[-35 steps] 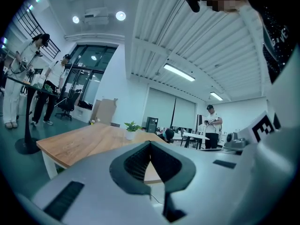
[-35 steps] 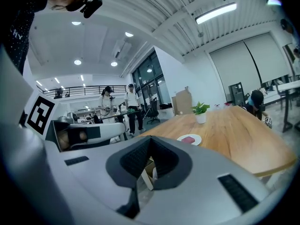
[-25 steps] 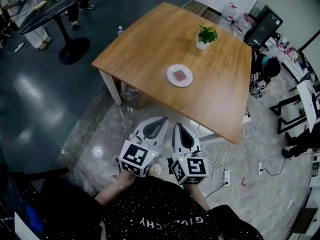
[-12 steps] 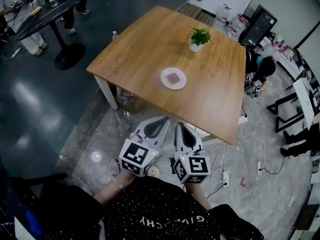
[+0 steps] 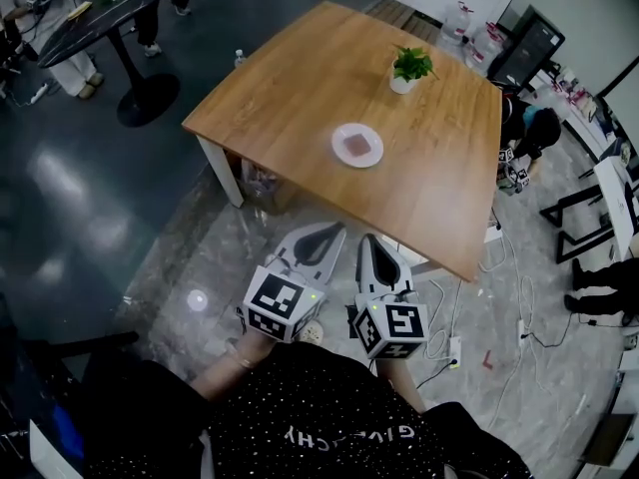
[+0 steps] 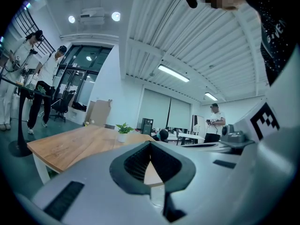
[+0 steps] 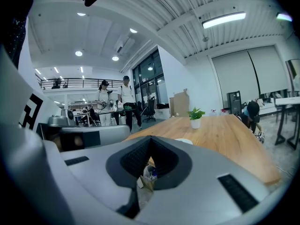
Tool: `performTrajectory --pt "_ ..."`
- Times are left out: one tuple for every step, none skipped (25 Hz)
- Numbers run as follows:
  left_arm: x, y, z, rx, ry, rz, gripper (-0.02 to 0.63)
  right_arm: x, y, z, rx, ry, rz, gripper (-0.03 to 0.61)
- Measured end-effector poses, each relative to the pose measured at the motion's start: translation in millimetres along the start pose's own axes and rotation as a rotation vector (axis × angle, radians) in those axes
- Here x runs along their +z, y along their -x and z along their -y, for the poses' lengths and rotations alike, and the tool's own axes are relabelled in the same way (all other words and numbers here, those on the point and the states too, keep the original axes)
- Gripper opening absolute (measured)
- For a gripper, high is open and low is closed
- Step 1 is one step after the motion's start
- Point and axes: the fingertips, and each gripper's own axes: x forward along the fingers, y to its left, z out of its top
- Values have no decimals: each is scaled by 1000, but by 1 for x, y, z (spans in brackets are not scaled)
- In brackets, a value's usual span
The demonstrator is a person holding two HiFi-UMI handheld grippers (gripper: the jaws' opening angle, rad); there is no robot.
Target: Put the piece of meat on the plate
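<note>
Head view shows the piece of meat (image 5: 356,146) already lying on the plate (image 5: 338,149), mid-desk (image 5: 290,78) — thin, soft, probably slippery, so best pinched at an edge. Left gripper (image 5: 336,229) and right gripper (image 5: 367,239) hang well apart from it — jaws together, empty.

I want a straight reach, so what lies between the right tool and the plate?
Only bare wooden table and its near edge lie between the right tool and the plate; the head view shows this.

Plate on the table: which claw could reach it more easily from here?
Right, narrowly. The right claw seems to point straight at the plate; the left claw angles slightly past it. Both are shut, short of the table.
</note>
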Motion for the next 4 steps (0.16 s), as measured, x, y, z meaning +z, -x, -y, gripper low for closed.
performTrajectory --pt "0 1 0 3 2 -1 9 1 0 -1 2 1 1 10" --pt "1 2 0 6 3 -1 9 1 1 -1 4 3 2 11" --pt "1 3 0 8 4 -1 9 2 1 -2 5 5 3 11" --pt "2 4 1 10 6 -1 9 3 2 -2 6 6 4 11"
